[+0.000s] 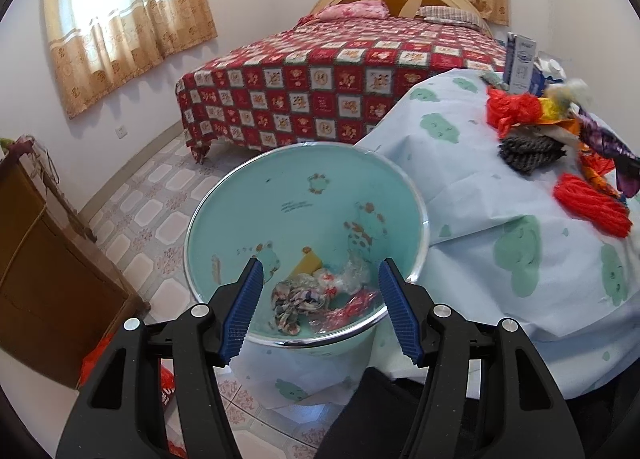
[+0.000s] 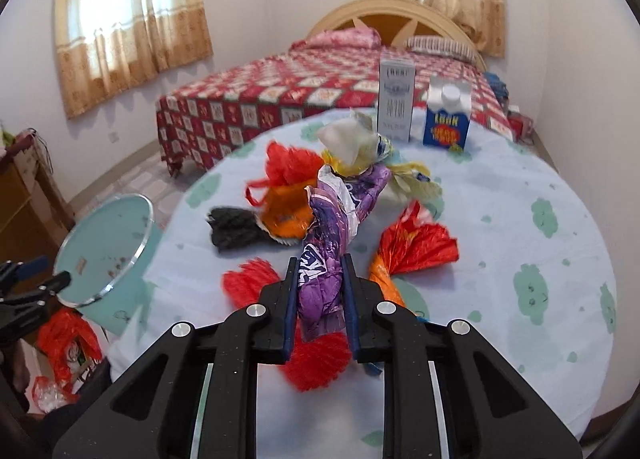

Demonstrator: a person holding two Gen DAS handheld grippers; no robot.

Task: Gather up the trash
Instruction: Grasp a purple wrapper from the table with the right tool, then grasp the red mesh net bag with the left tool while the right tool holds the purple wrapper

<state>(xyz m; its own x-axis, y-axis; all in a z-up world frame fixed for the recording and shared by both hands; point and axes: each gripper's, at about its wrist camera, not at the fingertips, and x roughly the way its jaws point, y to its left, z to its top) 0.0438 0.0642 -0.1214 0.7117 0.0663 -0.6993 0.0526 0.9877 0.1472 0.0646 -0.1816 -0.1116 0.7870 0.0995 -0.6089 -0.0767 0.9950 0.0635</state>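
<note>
Right claw: we find the right claw (image 2: pixel 320 291) clamped on a crumpled purple wrapper (image 2: pixel 326 255), both pads pressing its lower end while the rest trails forward over the pile.
Reason for grip: we judge the wrapper is taken at its narrow twisted end so that it lifts clear of the other litter in one piece.
Left claw: we see the left claw (image 1: pixel 320 307) with its jaws apart and nothing between them, hanging over the open bin (image 1: pixel 280 195).
Reason for position: we judge the left claw waits at the bin, close to the table edge, to make the carry short.
Bin contents: we note crumpled scraps (image 1: pixel 316 299) already lying at the bottom.
Remaining trash: red wrappers (image 2: pixel 416 243), an orange wrapper (image 2: pixel 286 211), a dark knitted scrap (image 2: pixel 234 227) and a pale wad (image 2: pixel 348 137) lie clustered on the table (image 2: pixel 520 219).
Other items: a grey carton (image 2: pixel 396 99) and a blue carton (image 2: pixel 447 119) stand upright at the far edge, apart from the pile.
Surface: we record a round table under a pale blue cloth with green cloud shapes, creased.
Room: a bedroom, with a bed (image 1: pixel 328 71) under a red chequered cover, curtained windows and a tiled floor (image 1: pixel 152 211).
Progress: we judge the task partly done.
</note>
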